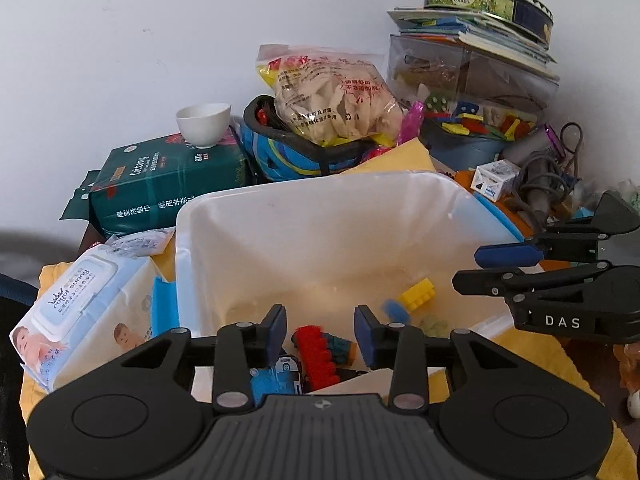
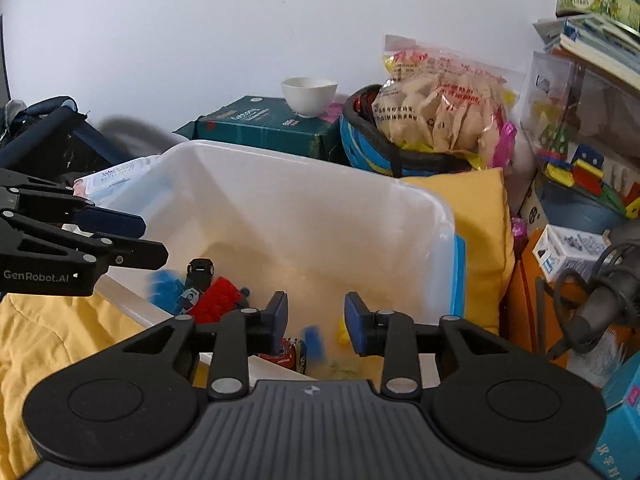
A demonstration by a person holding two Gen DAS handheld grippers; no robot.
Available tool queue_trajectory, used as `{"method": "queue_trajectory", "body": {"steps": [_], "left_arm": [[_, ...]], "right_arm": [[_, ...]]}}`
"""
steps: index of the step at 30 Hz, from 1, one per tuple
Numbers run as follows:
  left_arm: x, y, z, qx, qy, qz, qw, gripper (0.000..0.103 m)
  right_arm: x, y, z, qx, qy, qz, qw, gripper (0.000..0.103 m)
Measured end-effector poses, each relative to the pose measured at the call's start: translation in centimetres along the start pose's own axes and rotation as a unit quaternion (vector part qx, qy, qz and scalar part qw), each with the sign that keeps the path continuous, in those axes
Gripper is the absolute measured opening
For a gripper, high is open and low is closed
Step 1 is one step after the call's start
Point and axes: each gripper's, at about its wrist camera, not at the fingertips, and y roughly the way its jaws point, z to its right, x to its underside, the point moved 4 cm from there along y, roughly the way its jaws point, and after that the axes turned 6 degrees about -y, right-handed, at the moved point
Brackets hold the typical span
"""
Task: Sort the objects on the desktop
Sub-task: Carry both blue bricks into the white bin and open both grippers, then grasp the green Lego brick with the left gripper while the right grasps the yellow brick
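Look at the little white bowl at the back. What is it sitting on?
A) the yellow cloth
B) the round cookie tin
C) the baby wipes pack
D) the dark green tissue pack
D: the white bowl stands on top of the dark green tissue pack, right beside the wall.

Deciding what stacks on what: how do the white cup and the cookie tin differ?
The white cup is plain, small and open-topped; the cookie tin is printed, wider, flatter and lidded. The cup sits on a green pack; the tin tops a stack of books. Both are round.
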Motion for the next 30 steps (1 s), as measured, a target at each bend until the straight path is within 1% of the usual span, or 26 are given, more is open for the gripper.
{"method": "queue_trajectory", "body": {"steps": [2,4,5,7,9,11,13,15,16,18,19,20,23,26,27,30], "left_arm": [[-0.1,-1.5,-0.1,0.009,-0.011,0.013,0.9998,0.047],[0.3,-3.5,0.1,0.016,-0.007,0.031,0.9994,0.060],[0.7,-4.5,0.2,0.016,-0.001,0.038,0.9992,0.062],[2.2,-6.3,0.4,0.004,0.018,0.042,0.9990,0.063],[4.1,-7.4,0.4,-0.012,0.035,0.031,0.9988,0.063],[6.4,-7.8,0.3,-0.020,0.039,0.006,0.9990,0.064],[9.1,-7.6,-0.2,-0.021,0.026,-0.026,0.9991,0.064],[11.4,-7.2,-0.7,-0.014,0.006,-0.047,0.9988,0.064],[12.3,-7.0,-0.9,-0.019,-0.001,-0.052,0.9985,0.063],[14.1,-6.2,-1.5,-0.023,-0.009,-0.077,0.9967,0.061],[14.7,-5.8,-1.8,-0.024,-0.014,-0.085,0.9960,0.058],[15.2,-5.6,-2.1,-0.022,-0.021,-0.095,0.9950,0.058],[15.7,-4.9,-2.7,-0.010,-0.028,-0.096,0.9949,0.056],[15.6,-3.9,-2.8,-0.011,-0.014,-0.097,0.9951,0.050],[15.6,-3.6,-2.8,-0.006,-0.009,-0.102,0.9947,0.036],[15.7,-3.3,-2.1,-0.004,0.002,-0.109,0.9941,0.036]], "right_arm": [[-0.4,-1.2,-0.2,-0.008,0.001,0.020,1.000,0.040],[-0.6,-2.8,-0.6,-0.011,-0.005,0.038,0.999,0.045],[-0.5,-3.4,-0.8,-0.011,-0.011,0.043,0.999,0.046],[0.1,-4.7,-1.5,-0.016,-0.017,0.047,0.999,0.046],[1.3,-5.5,-2.3,-0.030,-0.028,0.036,0.999,0.047],[3.0,-5.9,-3.1,-0.033,-0.039,0.021,0.998,0.048],[4.8,-5.8,-3.8,-0.042,-0.037,-0.003,0.998,0.049],[6.9,-5.9,-4.4,-0.054,-0.026,-0.024,0.998,0.049],[7.7,-6.0,-4.7,-0.056,-0.022,-0.032,0.998,0.049],[9.2,-6.4,-5.2,-0.061,-0.011,-0.046,0.997,0.049],[9.8,-6.7,-5.4,-0.064,-0.006,-0.051,0.997,0.049],[10.3,-6.9,-5.6,-0.064,-0.004,-0.055,0.996,0.049],[11.7,-7.6,-6.2,-0.069,0.008,-0.067,0.995,0.049],[12.8,-8.0,-6.7,-0.067,0.009,-0.079,0.995,0.049],[13.1,-8.1,-6.8,-0.065,0.012,-0.082,0.994,0.049],[14.1,-8.7,-6.5,-0.060,0.028,-0.091,0.994,0.049]]}}
